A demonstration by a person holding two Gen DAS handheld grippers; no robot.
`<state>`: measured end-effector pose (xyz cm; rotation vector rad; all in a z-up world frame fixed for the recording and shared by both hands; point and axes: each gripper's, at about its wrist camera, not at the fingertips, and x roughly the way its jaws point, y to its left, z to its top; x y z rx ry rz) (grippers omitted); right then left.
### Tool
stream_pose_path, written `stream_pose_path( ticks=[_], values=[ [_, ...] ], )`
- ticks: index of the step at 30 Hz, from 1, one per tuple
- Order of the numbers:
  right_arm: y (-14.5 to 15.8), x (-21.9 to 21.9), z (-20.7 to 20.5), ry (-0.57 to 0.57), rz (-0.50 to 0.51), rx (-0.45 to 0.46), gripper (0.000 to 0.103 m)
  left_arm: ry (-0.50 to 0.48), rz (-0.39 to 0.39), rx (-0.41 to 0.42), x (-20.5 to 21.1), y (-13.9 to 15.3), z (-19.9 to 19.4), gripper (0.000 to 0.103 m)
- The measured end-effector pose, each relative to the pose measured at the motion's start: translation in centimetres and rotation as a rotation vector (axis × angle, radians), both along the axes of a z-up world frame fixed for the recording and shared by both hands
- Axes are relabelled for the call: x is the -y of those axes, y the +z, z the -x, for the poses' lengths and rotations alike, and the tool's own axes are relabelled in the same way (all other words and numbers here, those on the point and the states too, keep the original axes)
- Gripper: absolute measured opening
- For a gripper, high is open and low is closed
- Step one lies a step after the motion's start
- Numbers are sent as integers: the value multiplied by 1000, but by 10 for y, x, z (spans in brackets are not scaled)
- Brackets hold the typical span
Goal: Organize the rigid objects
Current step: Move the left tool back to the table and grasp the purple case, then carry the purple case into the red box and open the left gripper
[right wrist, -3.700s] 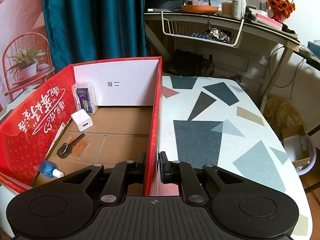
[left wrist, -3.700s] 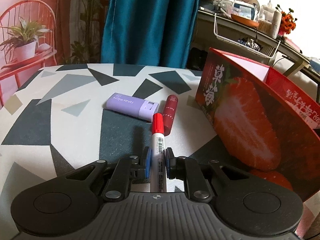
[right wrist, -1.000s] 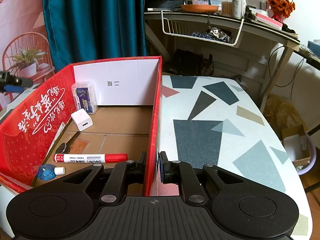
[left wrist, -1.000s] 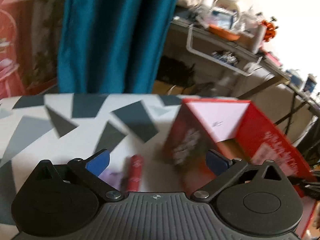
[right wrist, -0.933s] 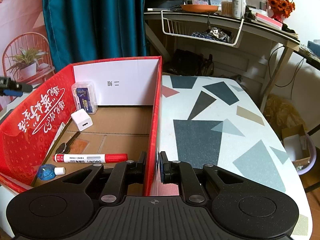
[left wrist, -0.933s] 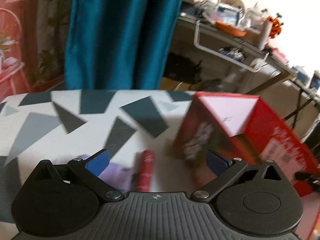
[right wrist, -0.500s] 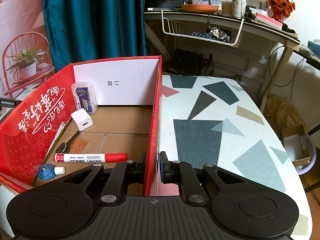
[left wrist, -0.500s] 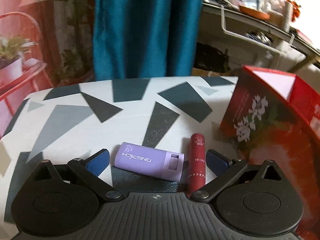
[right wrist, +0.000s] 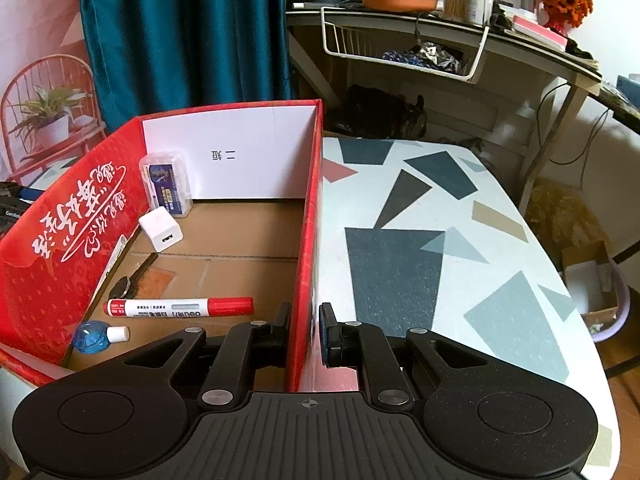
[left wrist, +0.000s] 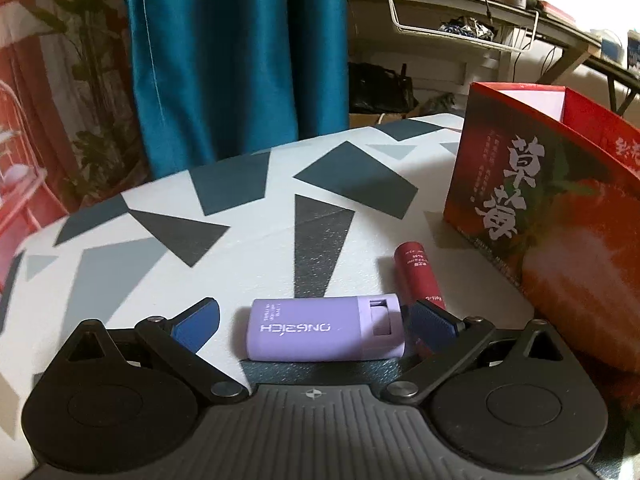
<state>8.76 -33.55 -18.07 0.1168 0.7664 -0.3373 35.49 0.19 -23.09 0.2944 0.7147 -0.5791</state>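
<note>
Closely beside the purple case, a red tube lies.

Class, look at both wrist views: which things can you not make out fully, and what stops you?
- Left wrist view: the dark red cylindrical tube has its near end behind a pad of the left tongs.
- Same view: the red strawberry-printed cardboard box is cut off by the right edge, its inside hidden by its own wall.
- Right wrist view: the tiny label on the red-capped white marker pen is illegible.

Red tube's near end behind left gripper's fingers
</note>
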Motion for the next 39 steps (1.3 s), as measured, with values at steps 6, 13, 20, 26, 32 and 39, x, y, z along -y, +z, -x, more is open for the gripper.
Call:
stream_pose_path(
  ticks=[6,13,20,26,32,39],
  values=[
    [0,0,-1,3,5,-4,12,27,13,-13,3,-9,-9,103],
    [0,0,0,3,5,-6,12,28,-11,-8,10,-17,-4,88],
    [0,0,0,3,6,-4,12,43,-33,11,3,-15,13,88],
    [0,0,0,4,7,-3,12,52,-9,-10,-5,-9,36,88],
    [1,0,0,6,10,4,12,51,6,-14,-6,-7,65,88],
    [1,-1,2,7,15,18,13,72,8,-11,5,-18,91,88]
  ],
)
